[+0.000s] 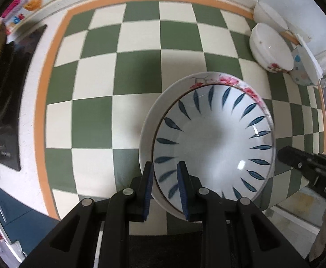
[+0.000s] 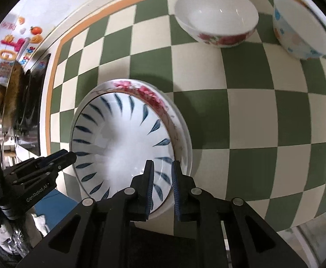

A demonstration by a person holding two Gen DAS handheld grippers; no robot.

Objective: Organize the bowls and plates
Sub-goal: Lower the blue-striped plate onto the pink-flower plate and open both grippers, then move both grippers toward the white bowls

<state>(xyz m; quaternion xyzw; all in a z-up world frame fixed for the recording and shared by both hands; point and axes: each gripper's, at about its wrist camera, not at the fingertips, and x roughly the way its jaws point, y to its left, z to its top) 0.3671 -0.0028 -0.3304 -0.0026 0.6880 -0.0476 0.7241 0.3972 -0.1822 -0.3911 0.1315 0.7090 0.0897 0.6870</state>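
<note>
The blue-leaf plate [image 1: 214, 143] is stacked on the floral plate [image 1: 209, 79]; its near rim is pinched by the left gripper [image 1: 166, 192] and the right gripper [image 2: 162, 189], on opposite sides

Left tongs [image 1: 165, 186] low, pointing forward and down, jaws narrowly parted with one blue-padded finger on each side of a dish rim. Right tongs [image 2: 162, 184] same pose on the opposite side, jaws narrowly parted, straddling the rim.
</note>
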